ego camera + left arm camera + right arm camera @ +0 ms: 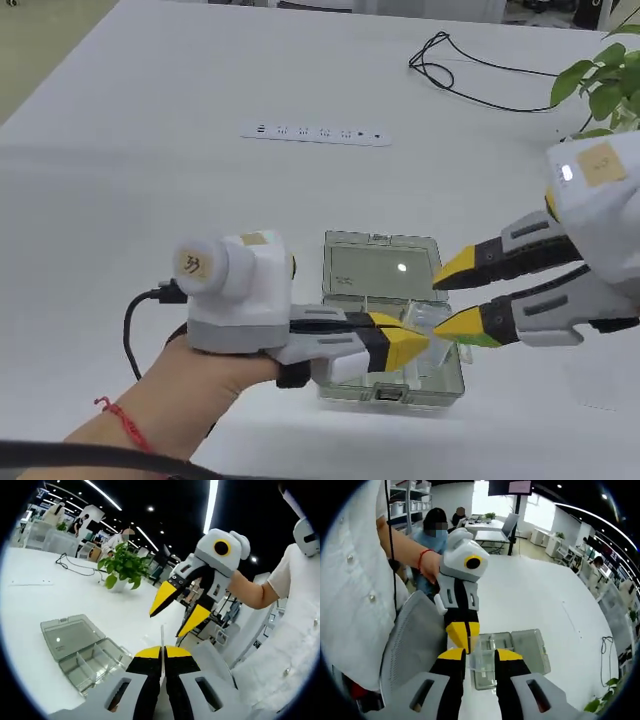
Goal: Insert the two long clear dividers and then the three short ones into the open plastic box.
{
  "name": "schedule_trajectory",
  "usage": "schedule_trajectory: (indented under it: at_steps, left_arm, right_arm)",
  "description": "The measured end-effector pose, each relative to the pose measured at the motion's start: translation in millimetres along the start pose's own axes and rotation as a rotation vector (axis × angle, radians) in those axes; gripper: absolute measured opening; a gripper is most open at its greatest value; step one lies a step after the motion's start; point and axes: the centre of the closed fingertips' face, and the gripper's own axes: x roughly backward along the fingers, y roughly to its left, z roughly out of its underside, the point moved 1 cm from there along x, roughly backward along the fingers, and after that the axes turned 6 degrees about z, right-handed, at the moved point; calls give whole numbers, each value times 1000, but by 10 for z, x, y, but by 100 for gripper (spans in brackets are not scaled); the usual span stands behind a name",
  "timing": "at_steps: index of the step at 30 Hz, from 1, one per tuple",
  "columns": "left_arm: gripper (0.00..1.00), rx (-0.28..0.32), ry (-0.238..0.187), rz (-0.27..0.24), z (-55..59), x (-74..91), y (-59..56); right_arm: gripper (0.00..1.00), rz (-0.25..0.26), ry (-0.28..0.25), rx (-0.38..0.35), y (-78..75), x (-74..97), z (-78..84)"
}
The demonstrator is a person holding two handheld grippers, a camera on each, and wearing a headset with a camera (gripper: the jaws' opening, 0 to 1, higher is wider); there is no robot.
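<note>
clear divider [483, 656] is pinched in the closed jaws of the left gripper [415, 345] just above the open plastic box [345, 262]; right gripper [441, 304] beside it above the box, jaws spread wide.

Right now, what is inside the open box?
Clear dividers stand in the box, splitting it into compartments. In the head view the left claw and the divider it holds cover part of the base, so their count is unclear.

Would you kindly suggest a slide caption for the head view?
Left gripper shut on a clear plastic divider above the open transparent plastic box on a white table; right gripper open beside it.
</note>
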Motion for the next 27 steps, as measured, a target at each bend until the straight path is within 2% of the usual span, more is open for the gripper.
schedule_trajectory:
  at_steps: [2, 4, 5, 11, 18, 27]
  left_arm:
    - [0, -47, 17, 32, 4, 9, -68]
    - [0, -77, 22, 57, 4, 15, -114]
    - [0, -84, 26, 69, 10, 23, -139]
    - [0, -105, 24, 119, 2, 30, -230]
    - [0, -116, 22, 147, 5, 31, -289]
    - [0, -148, 35, 157, 37, 41, -310]
  right_arm:
    - [21, -59, -14, -32, 60, 33, -10]
    - [18, -81, -19, -49, 65, 54, -9]
    - [17, -117, -26, -56, 110, 68, -17]
    - [12, -225, -40, -68, 287, 79, -58]
    - [5, -275, -45, -73, 386, 55, -69]
    - [3, -313, -60, -95, 431, 42, -61]
